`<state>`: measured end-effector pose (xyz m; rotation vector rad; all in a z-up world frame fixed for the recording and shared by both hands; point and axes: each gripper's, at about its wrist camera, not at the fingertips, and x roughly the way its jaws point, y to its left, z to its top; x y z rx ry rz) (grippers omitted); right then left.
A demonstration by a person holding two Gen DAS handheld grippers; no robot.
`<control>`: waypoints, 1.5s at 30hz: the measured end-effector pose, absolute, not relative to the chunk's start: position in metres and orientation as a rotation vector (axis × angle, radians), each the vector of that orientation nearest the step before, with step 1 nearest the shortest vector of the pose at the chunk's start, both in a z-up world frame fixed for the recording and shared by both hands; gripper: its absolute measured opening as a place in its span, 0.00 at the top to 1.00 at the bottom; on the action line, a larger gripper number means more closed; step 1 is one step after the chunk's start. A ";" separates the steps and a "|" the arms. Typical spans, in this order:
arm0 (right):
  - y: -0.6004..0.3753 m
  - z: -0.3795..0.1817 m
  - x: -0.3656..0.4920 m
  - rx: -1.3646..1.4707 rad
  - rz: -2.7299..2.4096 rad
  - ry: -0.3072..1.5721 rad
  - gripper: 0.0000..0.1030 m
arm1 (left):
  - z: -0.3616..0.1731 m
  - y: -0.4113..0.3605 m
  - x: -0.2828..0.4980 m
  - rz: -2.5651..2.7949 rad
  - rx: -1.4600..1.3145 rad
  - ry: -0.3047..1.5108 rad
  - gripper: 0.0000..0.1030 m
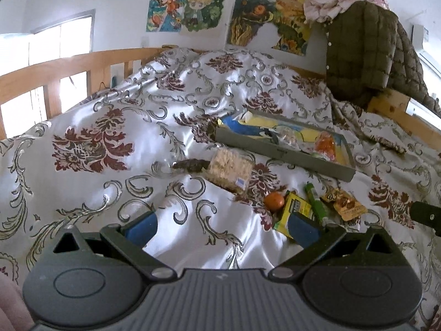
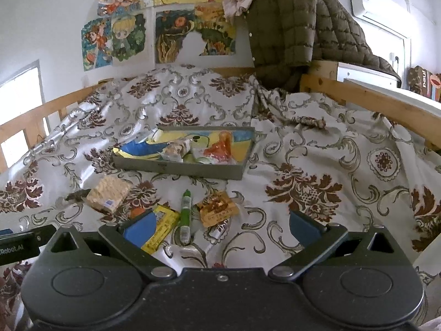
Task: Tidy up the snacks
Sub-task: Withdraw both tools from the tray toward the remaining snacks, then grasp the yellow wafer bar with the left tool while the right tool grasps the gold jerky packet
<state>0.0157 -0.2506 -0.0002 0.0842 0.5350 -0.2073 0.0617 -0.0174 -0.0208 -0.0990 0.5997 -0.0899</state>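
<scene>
Left gripper: jaws spread wide, holding nothing, above the patterned bedspread; its right blue pad overlaps the yellow snack box in the left wrist view, contact not determinable.
Right gripper: jaws likewise spread, empty, hovering over the loose snacks.

Grey tray: shallow, rectangular, lying on the bedspread beyond the loose items, long axis running left to right in the right wrist view. Contents: a blue-and-yellow packet at the left end, a clear-wrapped cracker bar near the middle, an orange wrapper toward the right.

Loose items on the bedspread, near side of the tray:
- Clear pack of pale crackers, roughly square, leftmost, tilted on a fold.
- Yellow snack box, long axis diagonal from far right to near left in the right wrist view, partly behind the right gripper's left pad.
- Green stick packet, slender, long axis running away from the camera toward the tray, just beside the yellow box.
- Orange-brown sachet, flat, just right of the green stick.
- White stick wrapper, diagonal, partly under the sachet's near edge.
- Small orange round item, just left of the yellow box in the left wrist view; its kind is unclear.

Surroundings: wooden bed rail, olive quilted jacket draped over the bed frame, cartoon posters on the wall.
</scene>
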 end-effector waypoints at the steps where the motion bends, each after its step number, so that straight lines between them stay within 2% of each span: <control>1: -0.251 -0.001 0.016 0.083 -0.208 0.538 0.01 | -0.021 -0.018 0.062 -0.091 -0.095 0.601 0.00; 17: -0.257 -0.014 0.038 0.102 -0.167 0.650 0.01 | -0.023 -0.031 0.095 -0.171 -0.060 0.656 0.00; 33: -0.279 -0.035 0.095 0.102 -0.062 0.797 0.01 | -0.056 -0.058 0.152 -0.299 0.086 0.723 0.00; 45: -0.304 -0.045 0.142 0.095 0.071 0.749 0.01 | -0.073 -0.090 0.163 -0.515 0.244 0.710 0.00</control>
